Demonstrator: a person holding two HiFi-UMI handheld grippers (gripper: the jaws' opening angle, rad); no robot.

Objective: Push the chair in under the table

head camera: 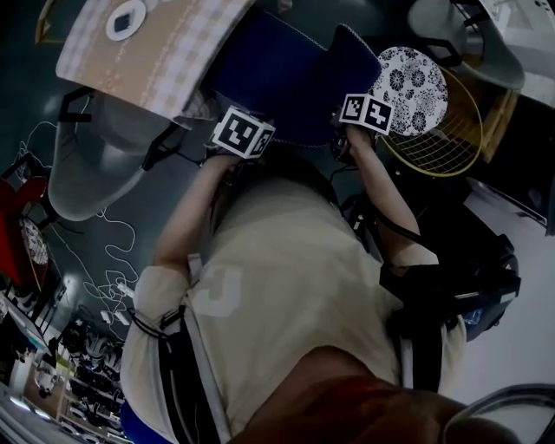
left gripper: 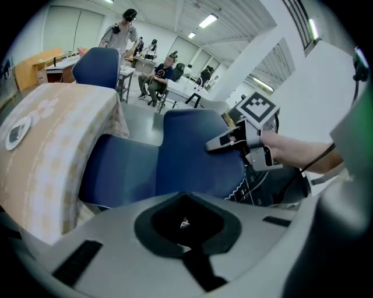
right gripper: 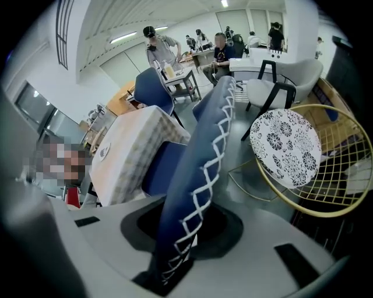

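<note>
Torso [head camera: 286, 286]: beige shirt, fills the lower head view, dark straps at both sides; both forearms reach up-frame to the grippers.
Left gripper [left gripper: 185, 223]: jaws clenched together, nothing between them; aimed down at the chair's blue back. Whether it touches the back, can't tell.
Right gripper [left gripper: 217, 142]: jaws closed on the chair back's side edge; its own view shows the white zigzag-stitched edge running straight down into the gap between the jaws.
Marker cubes [head camera: 243, 132]: one on each gripper, side by side in the head view, just this side of the chair back.
Chair [left gripper: 186, 157]: dark blue, padded, upright. Back faces the person, seat points at the table.
Chair vs table: seat's far edge meets the hanging cloth and the tabletop overlaps it in the head view; how far under, can't tell.
Table [head camera: 147, 61]: upper left of the head view.
Cloth [left gripper: 52, 151]: tan and white check, covers the table, hangs over the near edge.
Disc [head camera: 128, 19]: white, round, on the cloth.
Wire chair [head camera: 451, 147]: gold, right of the blue chair, apart from it.
Cushion [head camera: 412, 91]: round, black-and-white floral, in the wire chair.
Grey chair [head camera: 95, 165]: left of the person, beside the table.
Cables [head camera: 113, 251]: white, loose on the dark floor, left side.
Background: people [left gripper: 119, 32] at desks, second blue chair [left gripper: 96, 67] beyond the table.
</note>
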